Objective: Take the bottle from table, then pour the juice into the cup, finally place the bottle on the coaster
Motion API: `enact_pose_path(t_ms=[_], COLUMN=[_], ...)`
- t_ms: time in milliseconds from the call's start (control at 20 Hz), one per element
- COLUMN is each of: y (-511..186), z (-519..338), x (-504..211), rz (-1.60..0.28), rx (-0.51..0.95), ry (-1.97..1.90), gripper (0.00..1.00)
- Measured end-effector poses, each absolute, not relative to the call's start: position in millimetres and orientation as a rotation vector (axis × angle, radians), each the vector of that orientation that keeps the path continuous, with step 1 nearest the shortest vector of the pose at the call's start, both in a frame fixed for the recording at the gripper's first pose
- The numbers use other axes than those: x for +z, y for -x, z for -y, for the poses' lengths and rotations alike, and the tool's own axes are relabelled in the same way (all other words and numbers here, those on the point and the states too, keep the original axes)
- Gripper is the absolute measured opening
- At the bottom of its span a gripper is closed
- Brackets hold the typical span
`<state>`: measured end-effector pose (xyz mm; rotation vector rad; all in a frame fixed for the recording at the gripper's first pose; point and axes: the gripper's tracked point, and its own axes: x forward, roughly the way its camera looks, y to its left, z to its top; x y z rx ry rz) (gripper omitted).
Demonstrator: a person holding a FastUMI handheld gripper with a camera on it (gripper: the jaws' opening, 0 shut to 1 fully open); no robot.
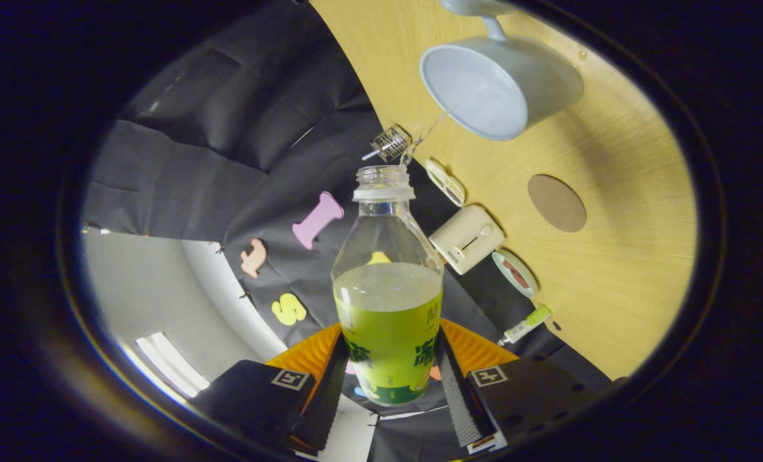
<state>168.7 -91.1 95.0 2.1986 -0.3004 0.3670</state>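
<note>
I have the jaws (391, 378) clamped on the bottle (387, 301), one finger pressing each side of its green-labelled lower body. The bottle runs straight out ahead from between the jaws, its cap off and its open neck pointing away from me. My whole view is rolled over, so the wooden worktop (618, 269) stands like a wall off to the right of the jaws, and the liquid inside the bottle sits level at about the top of the label, with the clear upper part empty.

A thin stream (423, 138) of clear liquid leaves the bottle's mouth and arcs across to the cup (503, 86), a pale handled mug beyond the bottle's neck and to the right, with its open mouth facing me. The stream meets the cup at its near rim.

The coaster (556, 203), a round brown disc, lies flat on the worktop to the right of the bottle, apart from the cup. Nearer the jaws, along the worktop's edge beside the bottle, I see a small cream toaster (466, 239), two little oval dishes (514, 273), and a green-capped tube (525, 324).
</note>
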Motion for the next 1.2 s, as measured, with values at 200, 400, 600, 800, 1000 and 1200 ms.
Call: enact_pose_path(t_ms=[200, 400, 600, 800, 1000, 1200], y=[-167.3, -168.6, -172.1, -167.7, -172.1, -186.2], z=[87.3, 76.4, 60.7, 58.2, 66.8, 63.1], x=[90.8, 83.8, 60.1, 37.7, 13.5, -2.1], rz=[0.282, 0.219, 0.1, 0.051, -0.028, -0.12], rx=[0.35, 0.323, 0.226, 0.135, 0.007, -0.083], ry=[-2.165, -2.078, -1.813, -1.475, -1.118, -0.746], gripper=[0.76, 0.76, 0.76, 0.76, 0.76, 0.77])
